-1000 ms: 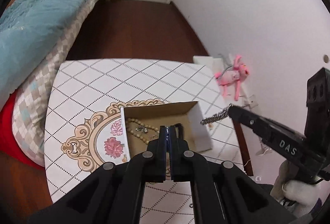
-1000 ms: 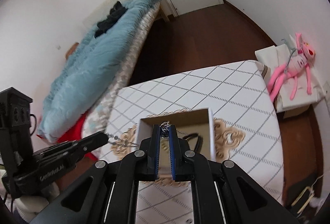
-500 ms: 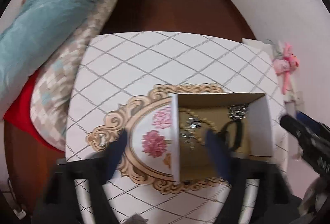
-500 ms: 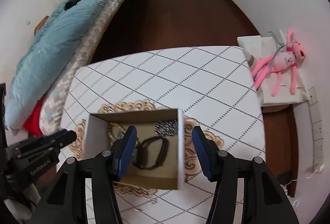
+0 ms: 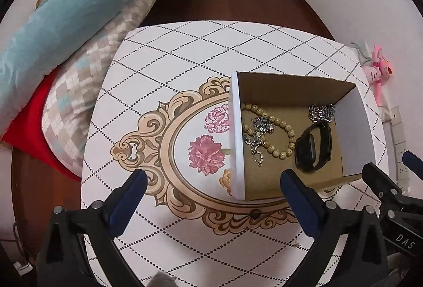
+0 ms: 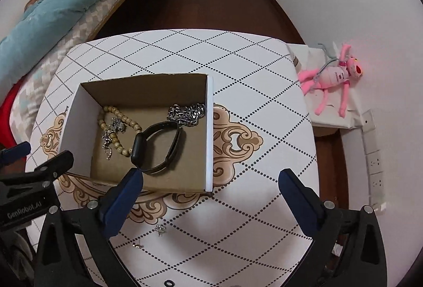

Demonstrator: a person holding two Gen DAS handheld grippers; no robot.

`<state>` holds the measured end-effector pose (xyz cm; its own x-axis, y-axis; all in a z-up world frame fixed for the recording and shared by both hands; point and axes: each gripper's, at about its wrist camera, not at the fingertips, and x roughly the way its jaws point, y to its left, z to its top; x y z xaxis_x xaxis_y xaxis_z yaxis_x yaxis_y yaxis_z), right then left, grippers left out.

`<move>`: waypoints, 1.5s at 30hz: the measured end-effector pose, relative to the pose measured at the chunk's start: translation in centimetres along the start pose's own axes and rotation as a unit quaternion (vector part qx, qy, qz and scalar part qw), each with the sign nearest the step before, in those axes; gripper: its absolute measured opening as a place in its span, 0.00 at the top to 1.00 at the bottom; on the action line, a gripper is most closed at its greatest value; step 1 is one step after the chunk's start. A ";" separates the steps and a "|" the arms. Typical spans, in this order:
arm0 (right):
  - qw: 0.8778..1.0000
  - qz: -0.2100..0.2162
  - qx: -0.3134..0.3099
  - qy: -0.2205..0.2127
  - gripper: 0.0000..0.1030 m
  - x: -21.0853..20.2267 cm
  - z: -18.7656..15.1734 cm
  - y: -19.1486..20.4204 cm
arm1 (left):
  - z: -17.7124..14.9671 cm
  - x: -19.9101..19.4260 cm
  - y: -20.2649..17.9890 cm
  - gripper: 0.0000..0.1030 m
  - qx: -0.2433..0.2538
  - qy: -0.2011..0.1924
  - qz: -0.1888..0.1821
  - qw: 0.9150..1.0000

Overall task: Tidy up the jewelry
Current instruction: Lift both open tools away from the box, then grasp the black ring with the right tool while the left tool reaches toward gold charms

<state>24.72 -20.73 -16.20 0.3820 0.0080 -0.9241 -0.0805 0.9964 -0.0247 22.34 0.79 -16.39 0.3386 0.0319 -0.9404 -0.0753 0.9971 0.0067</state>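
Jewelry sits mostly inside the open white cardboard box (image 6: 148, 128) with the brown interior, which stands on the ornate medallion print in the middle of the worktop (image 6: 238, 70).

The right gripper (image 6: 211, 181) hangs over the near right part of the worktop with its blue-padded jaws spread wide and nothing between them. The left gripper (image 5: 211, 182) hovers just as wide apart and empty, above the near left corner of the box.

Outward from the grippers, the box holds four pieces:
- a black smart-band watch (image 6: 154, 148) lies near the middle of the box floor;
- a tan wooden bead bracelet (image 5: 275, 132) lies toward the left wall;
- a thin silver pendant chain (image 5: 257, 139) lies across those beads;
- a chunky silver link chain (image 6: 187, 112) is heaped in the far right corner.

Left to do, judging by the right wrist view: three small pieces lie on the bare worktop near its front edge, outside the box. They are a small silver stud (image 6: 160, 229), a tiny metal bit (image 6: 137, 245) beside it, and a small black ring (image 6: 169, 283) at the very edge. So the task looks largely done, with these small items probably to be picked up next.
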 end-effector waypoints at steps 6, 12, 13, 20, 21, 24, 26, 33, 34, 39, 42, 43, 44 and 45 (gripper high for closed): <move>1.000 0.001 0.008 -0.013 0.00 -1.6 -0.4 -0.2 | -0.5 -2.3 -0.2 0.00 0.004 -0.029 0.006 1.000; 0.999 -0.003 0.020 -0.042 0.00 -4.7 -1.5 -0.9 | -1.9 -6.5 -0.5 0.00 0.012 -0.069 0.010 0.997; 0.999 -0.005 0.022 -0.048 0.00 -5.3 -1.8 -1.0 | -2.1 -7.1 -0.6 0.00 0.013 -0.075 0.009 0.997; 0.995 -0.012 0.033 -0.094 0.00 -10.5 -3.5 -2.0 | -3.7 -12.4 -1.1 0.00 0.022 -0.116 -0.001 0.993; 0.994 -0.012 0.035 -0.099 0.00 -11.2 -3.7 -2.1 | -4.0 -12.9 -1.2 0.00 0.022 -0.120 -0.002 0.993; 0.992 -0.009 0.042 -0.117 0.00 -13.5 -4.5 -2.4 | -4.6 -14.6 -1.3 0.00 0.020 -0.130 -0.009 0.991; 0.991 -0.010 0.044 -0.129 0.00 -14.9 -4.9 -2.5 | -5.0 -15.4 -1.3 0.00 0.022 -0.136 -0.011 0.990; 0.985 0.003 0.053 -0.161 0.00 -19.5 -6.4 -2.8 | -6.2 -17.9 -1.3 0.00 0.012 -0.152 -0.012 0.988; 0.985 0.007 0.055 -0.163 0.00 -19.9 -6.5 -2.9 | -6.3 -18.1 -1.3 0.00 0.009 -0.153 0.002 0.988; 0.987 0.028 0.059 -0.144 0.00 -19.7 -7.4 -2.7 | -7.5 -17.7 -1.0 0.00 0.005 -0.164 0.062 0.984; 0.991 0.031 0.052 -0.120 0.00 -17.6 -8.9 -2.1 | -8.5 -15.7 0.0 0.00 -0.002 -0.150 0.070 0.986; 0.992 0.037 0.050 -0.109 0.00 -16.6 -9.5 -1.9 | -9.0 -14.4 0.4 0.00 -0.003 -0.138 0.068 0.988; 0.993 0.045 0.050 -0.101 0.00 -15.7 -10.1 -1.7 | -9.4 -13.4 0.7 0.00 -0.005 -0.127 0.072 0.989; 0.993 0.049 0.049 -0.090 0.03 -14.6 -10.7 -1.6 | -9.8 -12.4 1.1 0.00 -0.007 -0.116 0.074 0.990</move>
<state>9.43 -23.31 -6.72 0.5366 0.1111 -0.8365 -0.0382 0.9935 0.1074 8.90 0.79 -8.06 0.5298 0.1933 -0.8258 -0.1519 0.9796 0.1319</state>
